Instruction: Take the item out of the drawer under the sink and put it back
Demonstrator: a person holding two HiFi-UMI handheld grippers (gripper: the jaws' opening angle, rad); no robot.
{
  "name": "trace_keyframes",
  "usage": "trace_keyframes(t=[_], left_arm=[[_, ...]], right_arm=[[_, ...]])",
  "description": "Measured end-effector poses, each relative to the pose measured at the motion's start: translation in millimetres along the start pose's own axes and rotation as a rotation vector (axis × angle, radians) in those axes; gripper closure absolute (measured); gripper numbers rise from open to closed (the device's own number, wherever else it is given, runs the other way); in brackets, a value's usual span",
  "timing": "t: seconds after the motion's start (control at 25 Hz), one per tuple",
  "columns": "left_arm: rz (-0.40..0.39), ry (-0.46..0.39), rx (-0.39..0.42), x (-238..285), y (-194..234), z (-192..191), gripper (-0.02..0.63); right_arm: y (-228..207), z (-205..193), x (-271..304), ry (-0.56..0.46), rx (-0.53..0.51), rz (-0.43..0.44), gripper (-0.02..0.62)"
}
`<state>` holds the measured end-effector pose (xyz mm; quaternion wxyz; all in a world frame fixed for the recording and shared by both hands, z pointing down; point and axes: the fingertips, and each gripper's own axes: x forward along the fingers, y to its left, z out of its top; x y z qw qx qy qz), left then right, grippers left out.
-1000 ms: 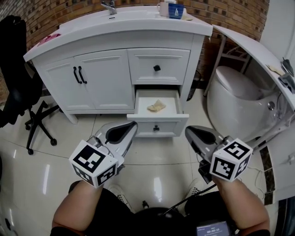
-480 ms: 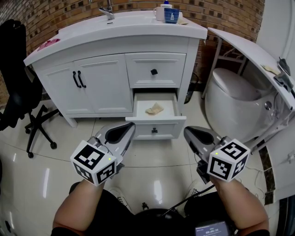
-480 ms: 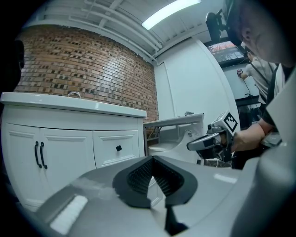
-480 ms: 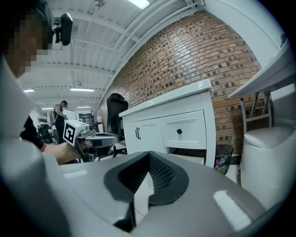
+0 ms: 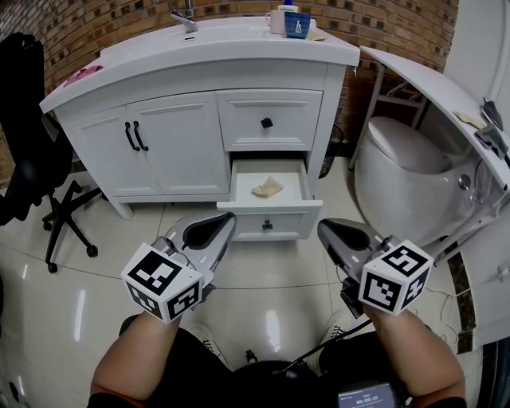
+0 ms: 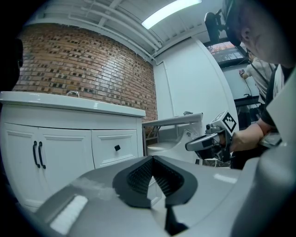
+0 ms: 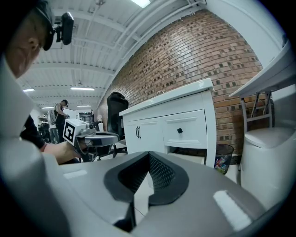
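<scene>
The lower drawer (image 5: 270, 219) of the white sink cabinet (image 5: 171, 143) stands pulled open. A crumpled beige item (image 5: 267, 188) lies on its floor. My left gripper (image 5: 226, 218) hovers over the tiled floor just in front of the drawer's left corner, jaws shut with nothing between them. On the other side, my right gripper (image 5: 323, 226) hangs off the drawer's right corner, also shut and empty. In the left gripper view the shut left gripper (image 6: 151, 159) points toward the cabinet. The right gripper view shows the shut right gripper (image 7: 148, 154) below the open drawer (image 7: 188, 157).
The upper drawer (image 5: 269, 119) with a black knob is closed. A black office chair (image 5: 36, 163) stands at the left, a white toilet (image 5: 402, 171) at the right under a slanted white board (image 5: 430, 84). Cups (image 5: 292, 21) sit on the counter. A waste bin (image 7: 223, 158) stands beside the cabinet.
The head view has shifted a little, so the cabinet sits slightly differently in the frame. Both grippers hold their places, still shut. The item has not moved.
</scene>
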<state>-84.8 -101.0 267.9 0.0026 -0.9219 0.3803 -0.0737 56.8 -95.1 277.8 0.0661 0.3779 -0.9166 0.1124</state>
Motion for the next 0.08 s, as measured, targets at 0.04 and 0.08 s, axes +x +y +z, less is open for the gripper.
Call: trace_keyframes(t=[0.04, 0.08], left_arm=[[-0.001, 0.001, 0.000, 0.0, -0.4, 0.0, 0.600], [-0.002, 0.001, 0.000, -0.1, -0.7, 0.1, 0.600]], right_arm=[[-0.2, 0.0, -0.3, 0.001, 0.001, -0.001, 0.594], [-0.3, 0.0, -0.6, 0.002, 0.001, -0.002, 0.594]])
